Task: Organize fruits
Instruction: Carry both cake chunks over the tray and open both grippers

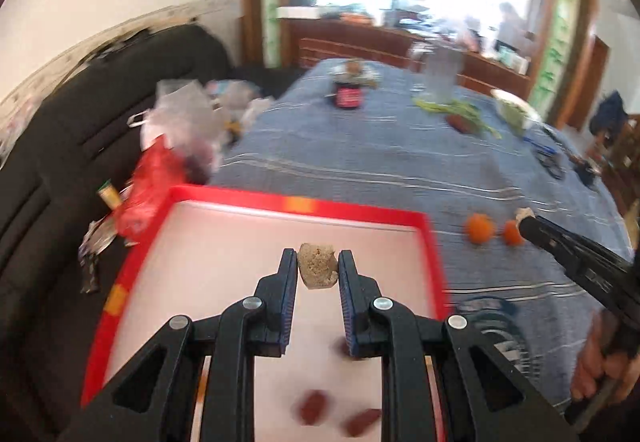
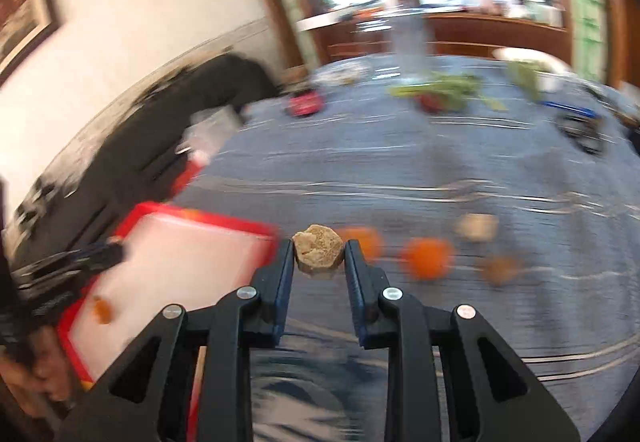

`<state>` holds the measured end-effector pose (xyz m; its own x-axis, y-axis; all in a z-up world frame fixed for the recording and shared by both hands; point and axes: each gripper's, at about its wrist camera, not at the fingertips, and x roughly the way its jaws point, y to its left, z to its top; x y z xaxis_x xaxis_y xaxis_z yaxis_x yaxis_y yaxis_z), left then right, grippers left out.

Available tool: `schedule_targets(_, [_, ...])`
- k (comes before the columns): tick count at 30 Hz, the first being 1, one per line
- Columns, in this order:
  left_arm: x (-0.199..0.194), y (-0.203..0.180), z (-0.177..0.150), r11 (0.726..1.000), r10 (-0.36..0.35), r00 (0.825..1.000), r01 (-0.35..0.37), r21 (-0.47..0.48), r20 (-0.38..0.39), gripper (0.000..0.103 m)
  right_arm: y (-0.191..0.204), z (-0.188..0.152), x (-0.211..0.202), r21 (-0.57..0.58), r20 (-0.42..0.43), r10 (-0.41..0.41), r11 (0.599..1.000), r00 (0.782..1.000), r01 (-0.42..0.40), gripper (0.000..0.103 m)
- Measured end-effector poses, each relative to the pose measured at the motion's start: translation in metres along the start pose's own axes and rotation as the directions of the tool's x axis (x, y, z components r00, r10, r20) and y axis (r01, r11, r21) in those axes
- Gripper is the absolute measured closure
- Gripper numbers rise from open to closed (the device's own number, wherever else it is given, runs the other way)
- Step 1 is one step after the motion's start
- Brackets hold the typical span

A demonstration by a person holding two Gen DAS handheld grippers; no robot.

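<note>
Left wrist view: your left gripper point(image 1: 318, 267) is clamped on a tan lumpy chunk point(image 1: 318, 265), pinched between both fingertips, held over the red-rimmed tray point(image 1: 256, 198). Under the gripper, near the tray's close end, two dark reddish oblong fruits point(image 1: 314, 404) lie blurred on its pale floor. Right of the tray, on the blue striped tablecloth point(image 1: 360, 158), two oranges point(image 1: 479, 228) sit side by side; your right gripper's tip reaches in just beside them, holding a pale bit.

Right wrist view: your right gripper point(image 2: 319, 252) is closed on another tan chunk point(image 2: 318, 248), held above the tablecloth just right of the tray point(image 2: 208, 220). Oranges point(image 2: 428, 258) lie farther right of the tray, blurred. One small orange-brown piece point(image 2: 103, 311) rests inside the tray, by its left rim.
</note>
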<state>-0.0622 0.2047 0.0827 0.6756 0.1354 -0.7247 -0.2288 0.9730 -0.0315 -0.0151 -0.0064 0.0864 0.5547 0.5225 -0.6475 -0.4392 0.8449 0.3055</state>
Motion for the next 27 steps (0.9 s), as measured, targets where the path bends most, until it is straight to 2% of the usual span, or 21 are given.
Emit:
schedule_targets(3, [0.008,0.022,-0.003,0.999,0.023,0.999,-0.024,-0.03,-0.022,0.084,0.047,0.004,0.026,-0.068,-0.079,0.021,0.997,0.997,-0.027,0.075])
schedule_targets(7, [0.024,0.046,-0.007,0.997,0.04,0.996,-0.044,-0.057,-0.084,0.084,0.084,0.002,0.068,-0.114,-0.197,-0.021,0.994,0.98,-0.001,0.075])
schedule_targets(11, [0.035,0.056,-0.015,0.997,0.055,0.989,-0.063,-0.05,-0.136,0.084,0.09,-0.005,0.099,-0.08,-0.29,-0.052,0.996,0.955,0.03,0.075])
schedule_targets(19, [0.047,0.055,-0.021,0.996,0.086,0.976,-0.087,0.004,-0.198,0.083,0.098,-0.008,0.109,-0.108,-0.332,-0.113,0.991,0.936,0.081,0.075])
schedule_targets(21, [0.048,0.053,-0.02,0.995,0.099,0.974,-0.096,0.025,-0.204,0.071,0.098,-0.008,0.109,-0.115,-0.344,-0.121,0.99,0.931,0.087,0.074])
schedule_targets(22, [0.048,0.053,-0.02,0.993,0.115,0.972,-0.112,0.029,-0.207,0.054,0.099,-0.008,0.109,-0.115,-0.344,-0.121,0.99,0.931,0.086,0.074])
schedule_targets(23, [0.047,0.053,-0.02,0.992,0.129,0.97,-0.126,0.029,-0.205,0.042,0.098,-0.007,0.108,-0.109,-0.345,-0.115,0.991,0.932,0.082,0.074])
schedule_targets(27, [0.035,0.056,-0.02,0.988,0.155,0.974,-0.156,0.007,-0.167,0.041,0.09,-0.003,0.09,-0.081,-0.287,-0.077,0.995,0.955,0.056,0.071])
